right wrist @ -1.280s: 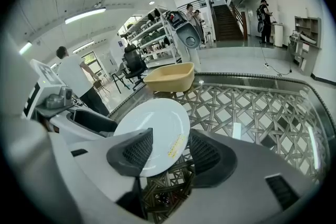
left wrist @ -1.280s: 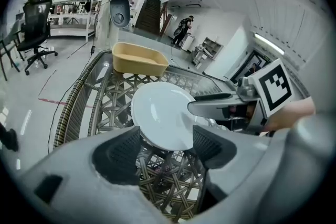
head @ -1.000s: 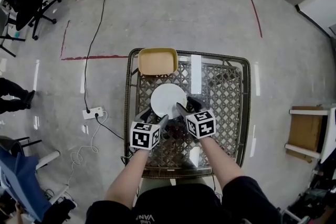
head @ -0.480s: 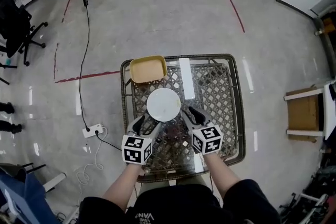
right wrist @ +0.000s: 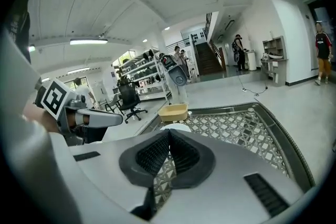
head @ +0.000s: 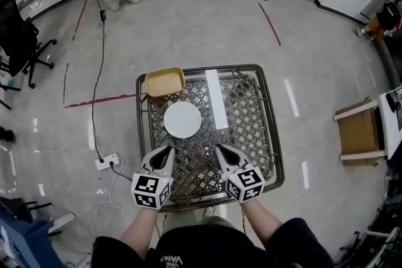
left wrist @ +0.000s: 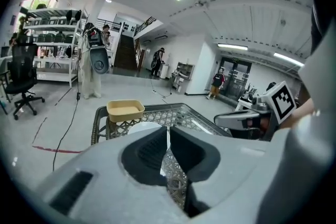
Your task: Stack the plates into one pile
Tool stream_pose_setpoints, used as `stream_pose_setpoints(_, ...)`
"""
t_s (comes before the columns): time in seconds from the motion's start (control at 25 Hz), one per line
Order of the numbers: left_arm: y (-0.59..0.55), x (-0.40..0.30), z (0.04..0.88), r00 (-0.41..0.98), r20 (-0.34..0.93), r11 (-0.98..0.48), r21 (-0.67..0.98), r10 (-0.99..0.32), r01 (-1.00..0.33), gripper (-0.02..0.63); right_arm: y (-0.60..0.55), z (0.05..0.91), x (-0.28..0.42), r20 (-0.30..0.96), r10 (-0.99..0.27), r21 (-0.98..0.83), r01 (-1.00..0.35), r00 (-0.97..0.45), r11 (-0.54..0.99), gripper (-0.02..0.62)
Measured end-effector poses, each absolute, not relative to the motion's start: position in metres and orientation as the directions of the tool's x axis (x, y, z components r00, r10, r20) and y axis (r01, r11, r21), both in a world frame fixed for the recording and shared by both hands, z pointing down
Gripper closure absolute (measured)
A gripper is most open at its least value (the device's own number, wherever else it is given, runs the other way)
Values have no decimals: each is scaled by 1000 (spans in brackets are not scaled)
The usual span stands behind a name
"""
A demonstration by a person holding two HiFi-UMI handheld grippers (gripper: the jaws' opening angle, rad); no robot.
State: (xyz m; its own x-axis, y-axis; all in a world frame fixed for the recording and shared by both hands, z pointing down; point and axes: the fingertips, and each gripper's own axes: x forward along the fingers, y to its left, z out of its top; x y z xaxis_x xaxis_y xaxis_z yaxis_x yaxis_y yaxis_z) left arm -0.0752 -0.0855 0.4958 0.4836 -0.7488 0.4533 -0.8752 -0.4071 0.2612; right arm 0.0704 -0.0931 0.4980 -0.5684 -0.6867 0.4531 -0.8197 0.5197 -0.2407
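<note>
A round white plate [head: 182,119] lies on the lattice-top table [head: 271,135], left of centre, also visible in the left gripper view [left wrist: 139,126] and the right gripper view [right wrist: 176,127]. Behind it at the far left corner sits a yellow tray [head: 164,82]. My left gripper [head: 168,150] hovers near the table's front left, short of the plate, shut with nothing between its pads [left wrist: 168,131]. Level with it at the front right, my right gripper [head: 220,149] is also shut and empty [right wrist: 169,134]. Neither touches the plate.
A white strip [head: 217,97] runs across the tabletop right of the plate. On the floor, a power strip [head: 105,163] with a cable lies to the left. A wooden stool [head: 358,128] stands right, an office chair [head: 19,34] far left.
Both grippers have drawn back from the plate toward the near edge and risen. Their jaws, open a second ago, have shut on nothing. The plate stays on the table.
</note>
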Motion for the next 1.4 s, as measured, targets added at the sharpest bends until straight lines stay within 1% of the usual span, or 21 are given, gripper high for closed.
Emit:
stream_pose_setpoints(0.2,-45,-61,470,452,394,-384,243,-800,-891,583,-61,466,92,387,-714,-213,-810,-583,546,594)
stream_pose_setpoints(0.48,19,-41,449,449,363,-391,224,-816,-892,586,-8,433,114,325,-730,-197,-799,-600,568,594)
stream_pose_setpoints(0.96,105,-10,407,458,298,-433,151,-837,-889,586,87,396,141,258,-719,-170,-763,-645,624,594)
stream_pose_setpoints(1.4,168,-7,412,443,292,-414,157,-848,-896,586,139,398,160,246,-722,-167,-762,-647,626,595)
